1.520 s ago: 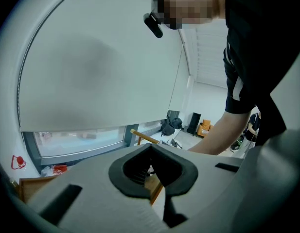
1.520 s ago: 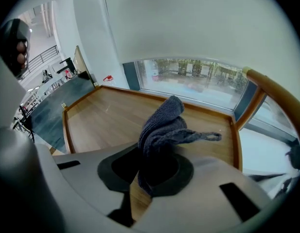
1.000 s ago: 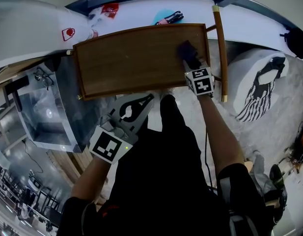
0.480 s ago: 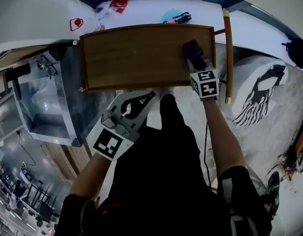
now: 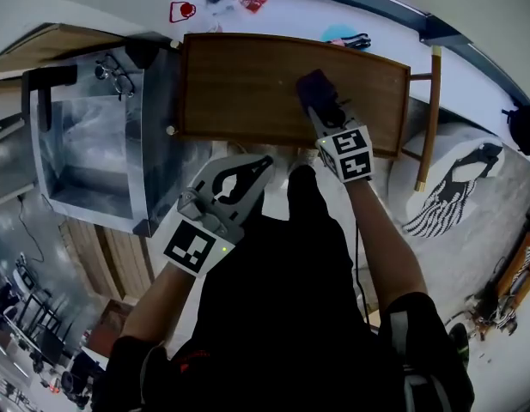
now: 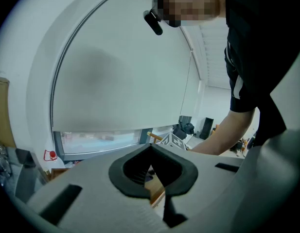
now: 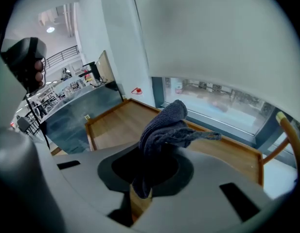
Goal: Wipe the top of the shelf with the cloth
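Dark blue knitted cloth [image 5: 313, 87] gripped by the right gripper [image 5: 319, 110] over the brown wooden shelf top [image 5: 239, 84].
The right gripper's jaws are clamped on the cloth, which sits above the shelf top, right of its middle. The left gripper [image 5: 263, 163] hangs just off the shelf's near edge, its jaws closed on nothing.
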A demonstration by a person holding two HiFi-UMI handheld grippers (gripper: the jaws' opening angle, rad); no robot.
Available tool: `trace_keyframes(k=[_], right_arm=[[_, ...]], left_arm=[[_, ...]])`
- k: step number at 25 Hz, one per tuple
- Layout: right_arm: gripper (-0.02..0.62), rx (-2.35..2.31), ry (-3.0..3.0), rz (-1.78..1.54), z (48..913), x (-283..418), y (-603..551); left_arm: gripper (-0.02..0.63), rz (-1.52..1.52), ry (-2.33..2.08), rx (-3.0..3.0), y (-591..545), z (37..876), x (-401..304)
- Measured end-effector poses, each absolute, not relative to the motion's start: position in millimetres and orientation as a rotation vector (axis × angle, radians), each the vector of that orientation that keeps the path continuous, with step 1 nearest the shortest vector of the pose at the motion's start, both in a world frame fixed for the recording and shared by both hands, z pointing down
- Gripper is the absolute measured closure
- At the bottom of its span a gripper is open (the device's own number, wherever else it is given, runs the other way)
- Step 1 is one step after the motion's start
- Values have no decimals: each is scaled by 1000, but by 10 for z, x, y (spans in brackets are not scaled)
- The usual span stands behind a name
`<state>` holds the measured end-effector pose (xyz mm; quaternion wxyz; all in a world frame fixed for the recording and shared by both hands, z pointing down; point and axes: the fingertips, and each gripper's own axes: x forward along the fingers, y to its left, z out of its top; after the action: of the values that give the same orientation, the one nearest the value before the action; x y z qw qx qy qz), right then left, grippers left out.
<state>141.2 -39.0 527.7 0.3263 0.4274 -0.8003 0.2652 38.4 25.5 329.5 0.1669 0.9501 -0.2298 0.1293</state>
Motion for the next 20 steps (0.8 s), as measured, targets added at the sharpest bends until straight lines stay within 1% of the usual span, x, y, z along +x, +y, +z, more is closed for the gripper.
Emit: trace_keyframes(k=[10,20], right_arm=[[551,875,-2231,654,5234,-171,-296],[549,663,-2294,635,5316,-1353,-32]], left_arm=[[586,331,-818,2619,323,3369,-602],[586,307,-954,2542,455,3484,-1399]])
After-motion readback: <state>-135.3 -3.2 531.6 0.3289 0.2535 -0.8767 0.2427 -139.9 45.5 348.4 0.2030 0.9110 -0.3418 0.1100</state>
